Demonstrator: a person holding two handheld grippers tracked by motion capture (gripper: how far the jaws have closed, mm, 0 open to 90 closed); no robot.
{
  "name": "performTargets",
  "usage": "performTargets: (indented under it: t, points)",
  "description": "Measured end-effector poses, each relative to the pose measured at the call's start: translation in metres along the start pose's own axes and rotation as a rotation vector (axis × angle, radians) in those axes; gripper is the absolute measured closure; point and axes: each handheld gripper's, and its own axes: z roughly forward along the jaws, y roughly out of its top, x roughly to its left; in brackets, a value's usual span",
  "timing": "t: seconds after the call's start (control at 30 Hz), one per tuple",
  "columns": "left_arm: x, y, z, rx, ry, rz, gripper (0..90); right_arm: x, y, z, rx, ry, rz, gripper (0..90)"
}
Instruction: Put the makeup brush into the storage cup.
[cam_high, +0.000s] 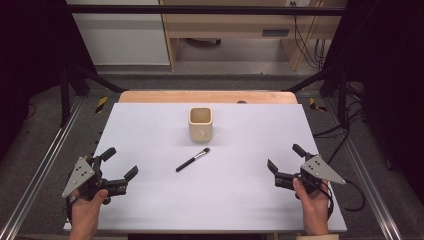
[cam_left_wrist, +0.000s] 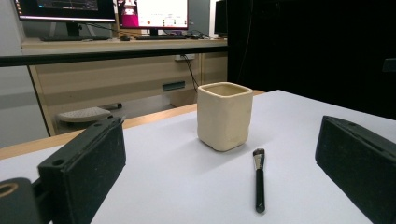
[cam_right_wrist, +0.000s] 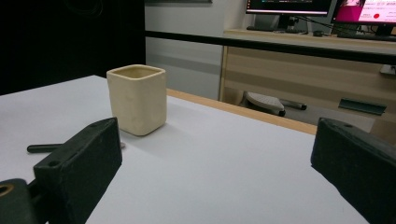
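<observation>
Overhead: left gripper (cam_high: 121, 166) and right gripper (cam_high: 285, 162) rest at the table's (cam_high: 150, 125) near corners, both gaping, nothing held. Brush (cam_high: 192, 159) lies mid-table, slanted, just short of the cup (cam_high: 200, 123).

Left gripper view: brush (cam_left_wrist: 259, 179) between wide jaws, well ahead.

Right gripper view: cup (cam_right_wrist: 137, 99) ahead-left, handle end (cam_right_wrist: 44, 148) peeking out. Risk, as I judge it: thin handle rolls if pinched off-centre; cup nudged.

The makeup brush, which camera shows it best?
The left gripper view: the brush lies whole between the open jaws, bristles toward the cream cup. The high view shows all of it too, but small, lying slantwise before the cup. The right gripper view catches just its handle end behind one jaw.
</observation>
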Motion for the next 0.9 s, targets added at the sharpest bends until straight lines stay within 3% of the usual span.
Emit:
performTargets:
  t: [0.33,0.6,0.77,0.9]
  points:
    - [-0.001,0.003,0.000,0.018,0.014,0.007,1.2,0.001,-0.001,-0.002,0.004,0.005,0.006,2.3]
    - [-0.011,-0.002,0.005,0.096,0.013,0.002,1.2,0.002,-0.002,-0.003,0.009,0.002,0.007,2.2]
    - [-0.022,0.001,0.020,0.136,-0.040,-0.032,1.4,0.004,-0.003,-0.003,0.020,0.007,0.003,2.1]
    - [-0.031,0.007,0.036,0.194,-0.074,0.006,2.0,0.005,-0.003,-0.003,0.024,0.001,-0.003,2.0]
